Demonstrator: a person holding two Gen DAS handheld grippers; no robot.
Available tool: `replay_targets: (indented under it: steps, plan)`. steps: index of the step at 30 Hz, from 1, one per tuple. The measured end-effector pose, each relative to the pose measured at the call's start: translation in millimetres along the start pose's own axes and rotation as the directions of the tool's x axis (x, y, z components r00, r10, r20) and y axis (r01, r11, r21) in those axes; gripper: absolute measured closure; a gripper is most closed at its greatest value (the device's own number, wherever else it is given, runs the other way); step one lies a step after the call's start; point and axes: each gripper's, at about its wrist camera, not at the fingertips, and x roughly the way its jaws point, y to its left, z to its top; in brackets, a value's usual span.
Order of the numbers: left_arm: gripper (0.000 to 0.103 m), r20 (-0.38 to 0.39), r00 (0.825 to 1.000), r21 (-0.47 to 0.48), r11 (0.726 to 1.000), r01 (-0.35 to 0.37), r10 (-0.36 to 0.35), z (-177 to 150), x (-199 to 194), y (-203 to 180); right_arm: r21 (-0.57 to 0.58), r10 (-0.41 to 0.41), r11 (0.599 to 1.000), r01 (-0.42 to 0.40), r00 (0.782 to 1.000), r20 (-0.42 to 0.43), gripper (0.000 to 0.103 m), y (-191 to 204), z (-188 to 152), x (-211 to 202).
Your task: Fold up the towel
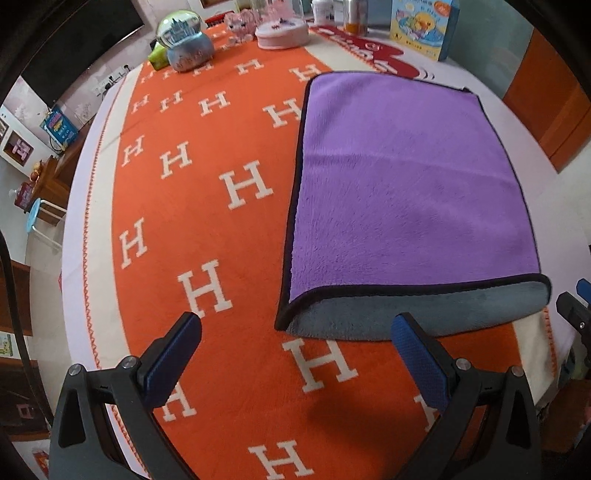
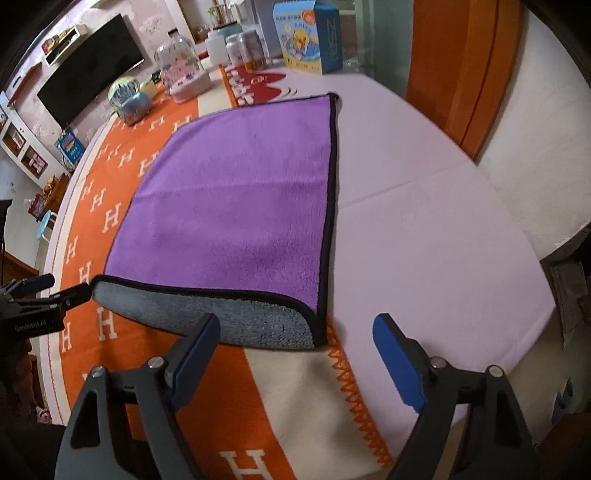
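A purple towel (image 1: 406,184) with a black hem lies flat on the table, folded once, its grey underside (image 1: 424,314) showing along the near edge. It also shows in the right wrist view (image 2: 236,206). My left gripper (image 1: 295,325) is open and empty, just short of the towel's near left corner. My right gripper (image 2: 295,325) is open and empty, just short of the towel's near right corner. The left gripper also shows at the left edge of the right wrist view (image 2: 40,295).
An orange blanket (image 1: 203,221) with white H letters covers the table's left part, over a pale cloth (image 2: 443,240). At the far edge stand a snow globe (image 1: 184,40), a pink box (image 1: 280,33), jars (image 2: 247,48) and a blue carton (image 1: 424,26).
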Motion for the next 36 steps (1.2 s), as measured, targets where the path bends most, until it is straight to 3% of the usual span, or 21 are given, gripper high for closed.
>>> replay_targets:
  steps: [9, 16, 22, 27, 31, 36]
  plan:
    - [0.001, -0.042, 0.999, 0.001, 1.000, 0.014, -0.014, 13, 32, -2, -0.032, 0.024, 0.999, -0.026, 0.999, -0.043, 0.030, -8, 8, 27]
    - [0.008, -0.071, 0.997, -0.005, 1.000, 0.019, -0.020, 15, 45, -2, -0.040, 0.056, 0.997, -0.059, 0.996, -0.073, 0.043, -10, 10, 39]
    - [0.019, -0.068, 0.997, -0.005, 0.999, 0.032, -0.032, 14, 44, -4, -0.060, 0.075, 0.995, -0.080, 0.994, -0.081, 0.058, -5, 9, 39]
    - [0.035, -0.069, 0.996, -0.017, 0.999, 0.052, -0.053, 11, 40, -6, -0.068, 0.075, 0.994, -0.080, 0.994, -0.082, 0.066, -4, 7, 37]
    - [0.038, -0.065, 0.996, -0.020, 0.998, 0.052, -0.053, 8, 35, -6, -0.063, 0.079, 0.994, -0.084, 0.994, -0.079, 0.071, -4, 4, 34]
    - [0.055, -0.060, 0.997, -0.012, 0.999, 0.049, -0.050, 5, 30, -7, -0.062, 0.086, 0.994, -0.091, 0.994, -0.074, 0.081, -3, 1, 30]
